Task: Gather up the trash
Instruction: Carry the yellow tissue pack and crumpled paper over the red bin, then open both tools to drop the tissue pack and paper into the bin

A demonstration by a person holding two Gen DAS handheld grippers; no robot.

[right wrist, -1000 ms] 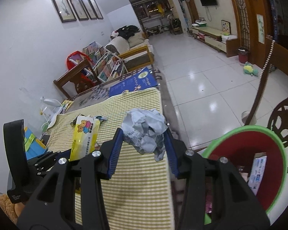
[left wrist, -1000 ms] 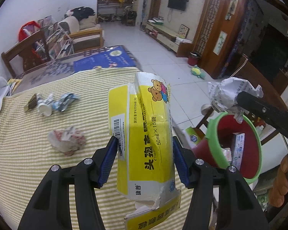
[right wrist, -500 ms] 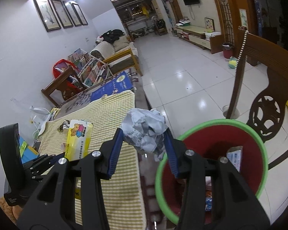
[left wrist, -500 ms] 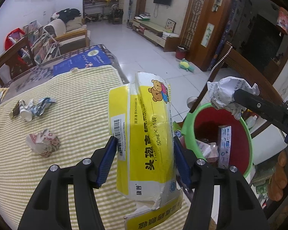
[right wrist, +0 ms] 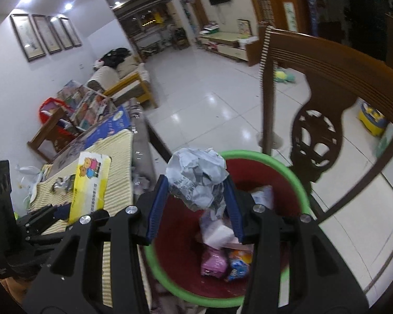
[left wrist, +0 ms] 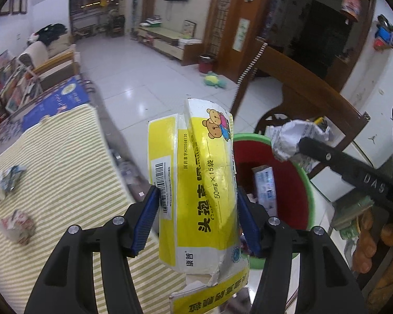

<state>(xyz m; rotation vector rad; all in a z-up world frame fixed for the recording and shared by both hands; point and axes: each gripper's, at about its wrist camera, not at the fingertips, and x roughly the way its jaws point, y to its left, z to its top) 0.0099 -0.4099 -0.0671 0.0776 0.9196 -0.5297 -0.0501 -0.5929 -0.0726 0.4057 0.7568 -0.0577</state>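
Note:
My left gripper (left wrist: 196, 217) is shut on a torn yellow medicine box (left wrist: 196, 183) with a bear picture, held at the table's right edge beside the bin. The box also shows in the right wrist view (right wrist: 90, 180). My right gripper (right wrist: 196, 204) is shut on a crumpled ball of white paper (right wrist: 196, 175), held above the red bin with a green rim (right wrist: 296, 180). The bin (left wrist: 296, 191) holds several wrappers and a small carton. The paper ball (left wrist: 293, 138) hangs over the bin's far rim in the left wrist view.
A striped yellow tablecloth (left wrist: 52, 170) covers the table, with a crumpled wrapper (left wrist: 17, 226) and foil scraps (left wrist: 5, 180) on its left. A dark wooden chair (right wrist: 327, 110) stands behind the bin. A blue book (left wrist: 55, 102) lies at the table's far end.
Both grippers have moved right, off the table toward the bin. The paper ball is now over the bin's opening and the yellow box is beside its rim.

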